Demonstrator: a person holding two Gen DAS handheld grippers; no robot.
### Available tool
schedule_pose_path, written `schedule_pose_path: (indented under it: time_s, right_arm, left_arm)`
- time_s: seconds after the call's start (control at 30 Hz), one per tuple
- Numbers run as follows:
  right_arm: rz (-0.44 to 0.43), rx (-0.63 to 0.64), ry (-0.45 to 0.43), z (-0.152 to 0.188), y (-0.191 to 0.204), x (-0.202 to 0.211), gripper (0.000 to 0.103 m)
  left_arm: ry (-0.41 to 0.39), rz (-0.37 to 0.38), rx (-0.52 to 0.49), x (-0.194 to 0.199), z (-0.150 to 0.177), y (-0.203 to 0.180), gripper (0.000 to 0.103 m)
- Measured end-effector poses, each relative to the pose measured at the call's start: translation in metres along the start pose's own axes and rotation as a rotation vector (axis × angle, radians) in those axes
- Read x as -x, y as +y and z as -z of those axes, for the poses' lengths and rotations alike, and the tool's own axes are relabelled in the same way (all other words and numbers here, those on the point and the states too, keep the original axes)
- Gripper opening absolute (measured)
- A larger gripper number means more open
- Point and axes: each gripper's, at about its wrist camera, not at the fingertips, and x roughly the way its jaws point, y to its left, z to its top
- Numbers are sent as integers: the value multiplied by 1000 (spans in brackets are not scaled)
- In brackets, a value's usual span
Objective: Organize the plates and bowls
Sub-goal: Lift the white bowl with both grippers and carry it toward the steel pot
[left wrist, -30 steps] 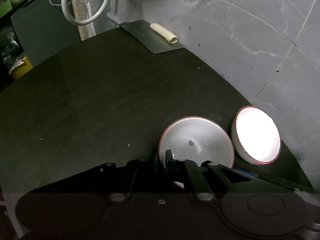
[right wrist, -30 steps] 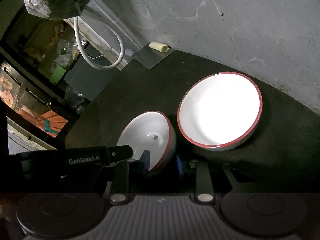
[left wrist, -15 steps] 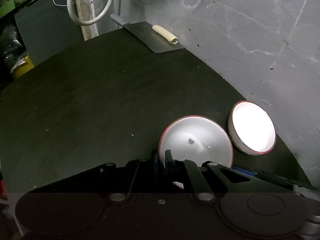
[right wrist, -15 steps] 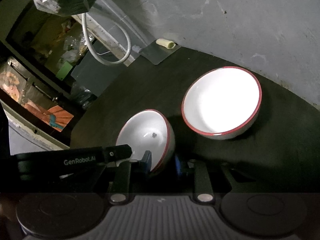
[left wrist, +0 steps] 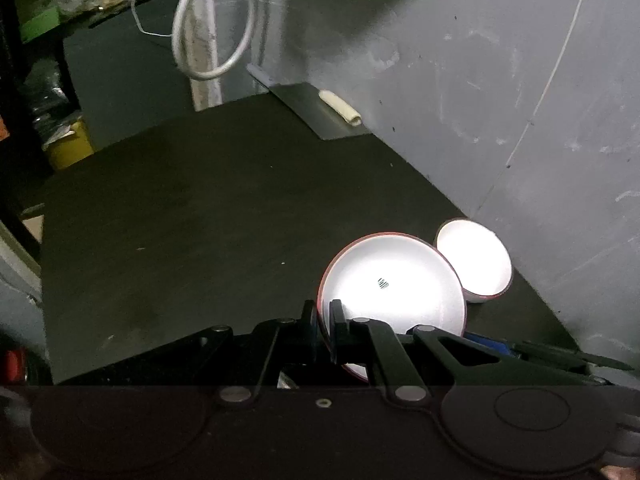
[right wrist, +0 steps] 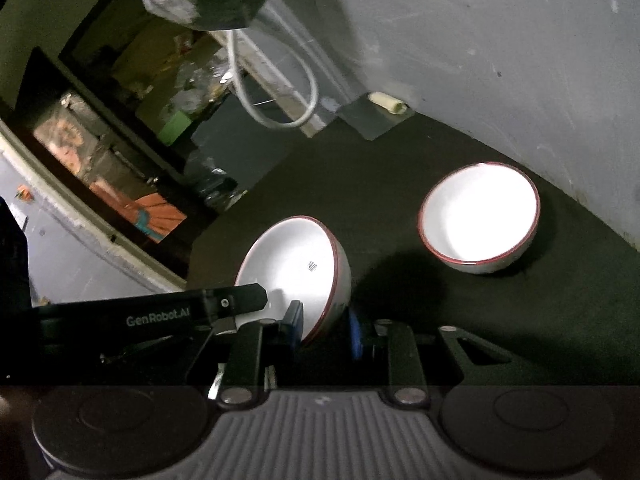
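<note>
Two white bowls with red rims. My left gripper [left wrist: 323, 322] is shut on the rim of one bowl [left wrist: 394, 280], held tilted above the dark table [left wrist: 200, 216]. My right gripper [right wrist: 325, 322] straddles the same bowl's [right wrist: 294, 270] rim at another spot, with a gap on its right side; whether it clamps is unclear. The left gripper's body [right wrist: 160, 312] shows at left in the right wrist view. The second bowl [right wrist: 480, 216] stands upright on the table near the wall; it also shows in the left wrist view [left wrist: 474, 260].
A grey wall [left wrist: 480, 100] borders the table on the right. A flat metal sheet [left wrist: 316, 110] with a pale rolled object [left wrist: 340, 106] lies at the far corner. A white hose loop [left wrist: 212, 24] hangs behind. Cluttered shelves [right wrist: 140, 100] stand past the left edge.
Both grippers have risen with the held bowl, away from the table. The second bowl stays on the table and now looks smaller and farther off.
</note>
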Motion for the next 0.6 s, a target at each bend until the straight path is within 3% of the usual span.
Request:
schedule_pose_path:
  time_s: [0.6]
  right_arm:
    - [-120,207,150,22,46,53,26]
  left_arm:
    - [-66,-54,134,82,54,8,4]
